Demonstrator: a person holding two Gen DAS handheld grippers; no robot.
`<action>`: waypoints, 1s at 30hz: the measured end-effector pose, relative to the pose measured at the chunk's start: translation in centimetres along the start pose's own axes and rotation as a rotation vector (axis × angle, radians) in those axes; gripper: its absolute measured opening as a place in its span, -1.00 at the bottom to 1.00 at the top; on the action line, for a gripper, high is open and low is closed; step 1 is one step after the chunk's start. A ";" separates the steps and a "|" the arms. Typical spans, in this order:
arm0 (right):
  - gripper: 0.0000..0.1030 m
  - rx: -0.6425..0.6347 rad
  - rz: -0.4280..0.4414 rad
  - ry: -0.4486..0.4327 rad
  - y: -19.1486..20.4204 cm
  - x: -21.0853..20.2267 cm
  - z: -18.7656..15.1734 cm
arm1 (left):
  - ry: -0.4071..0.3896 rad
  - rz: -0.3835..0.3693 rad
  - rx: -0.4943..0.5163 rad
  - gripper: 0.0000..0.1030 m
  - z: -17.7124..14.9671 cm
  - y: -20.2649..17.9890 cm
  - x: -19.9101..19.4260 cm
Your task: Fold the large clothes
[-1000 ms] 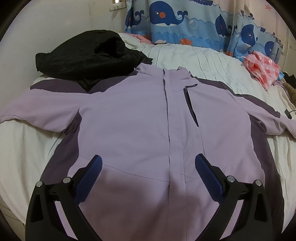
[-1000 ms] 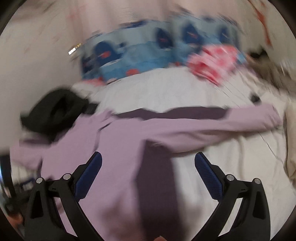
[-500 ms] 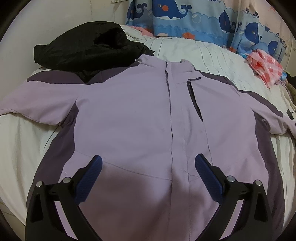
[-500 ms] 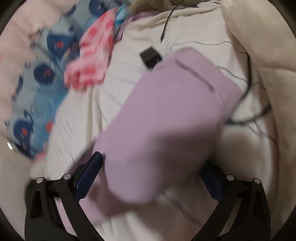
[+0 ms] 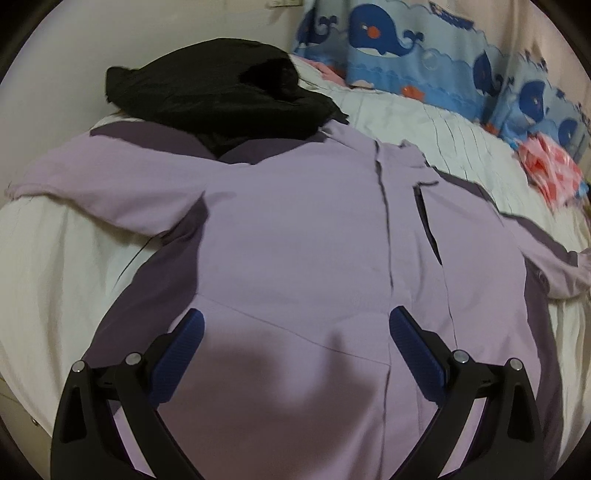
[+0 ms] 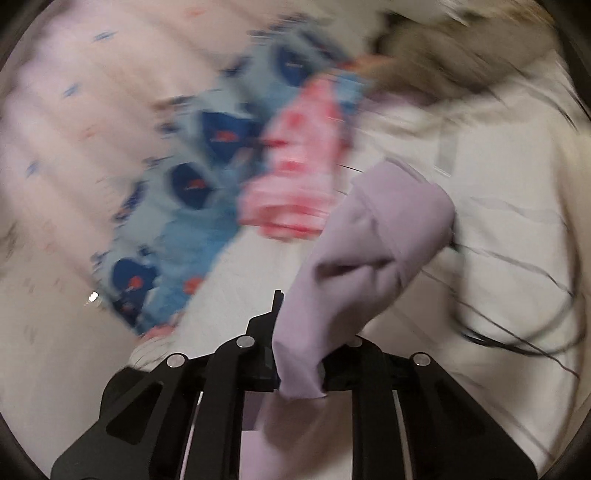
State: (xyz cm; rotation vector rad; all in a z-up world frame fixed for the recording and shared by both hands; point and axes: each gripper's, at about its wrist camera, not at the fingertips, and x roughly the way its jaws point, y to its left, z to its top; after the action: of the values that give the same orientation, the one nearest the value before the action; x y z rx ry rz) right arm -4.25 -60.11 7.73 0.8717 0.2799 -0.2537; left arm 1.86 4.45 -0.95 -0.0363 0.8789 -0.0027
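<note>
A bed (image 5: 48, 266) covered with a creased off-white sheet filled most of the left wrist view. Behind it a plain pale wall (image 5: 147, 33) was seen, with a small white fitting (image 5: 284, 3) at its top edge. To the right, a blue curtain (image 5: 424, 48) printed with dark blue whales and small orange fish hung down to the bedding. A pale pleated quilt (image 5: 424, 133) was spread across the far side of the bed. The room was dimly and evenly lit. In the blurred right wrist view the same whale curtain (image 6: 192, 192) was made out, with thin dark cables (image 6: 517, 332) trailing over the white bedding.
</note>
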 end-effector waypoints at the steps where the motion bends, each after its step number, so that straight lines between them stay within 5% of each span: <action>1: -0.73 -0.038 0.033 -0.006 2.5 -0.2 0.1 | -0.004 -0.002 -0.011 0.87 0.1 0.6 -0.2; 8: -0.74 -0.280 0.292 0.051 23.1 2.2 -3.7 | -0.016 -0.038 -0.113 0.87 0.7 4.4 -1.2; 11: -0.74 -0.391 0.382 0.121 31.8 4.1 -8.7 | -0.024 -0.029 -0.164 0.87 1.1 6.3 -1.4; 16: -0.74 -0.537 0.487 0.327 42.2 9.4 -22.6 | -0.068 -0.001 -0.274 0.87 1.9 10.3 -2.4; 22: -0.72 -0.625 0.467 0.656 44.0 16.5 -40.2 | -0.077 0.020 -0.365 0.87 2.1 13.3 -2.6; 25: -0.30 -0.631 0.340 0.933 41.2 21.1 -48.5 | -0.065 0.021 -0.377 0.87 2.0 13.6 -2.4; 27: -0.21 -0.618 0.317 0.995 40.1 21.6 -49.8 | -0.062 0.024 -0.372 0.87 2.0 13.5 -2.3; 30: 0.12 -0.560 0.435 0.951 39.9 18.9 -46.1 | -0.071 0.033 -0.350 0.87 1.9 13.2 -2.6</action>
State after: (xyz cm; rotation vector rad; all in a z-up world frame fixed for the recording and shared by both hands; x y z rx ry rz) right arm 20.27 -1.54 1.55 0.4182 0.9743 0.6500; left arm 1.54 17.74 1.82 -0.3473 0.8001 0.1824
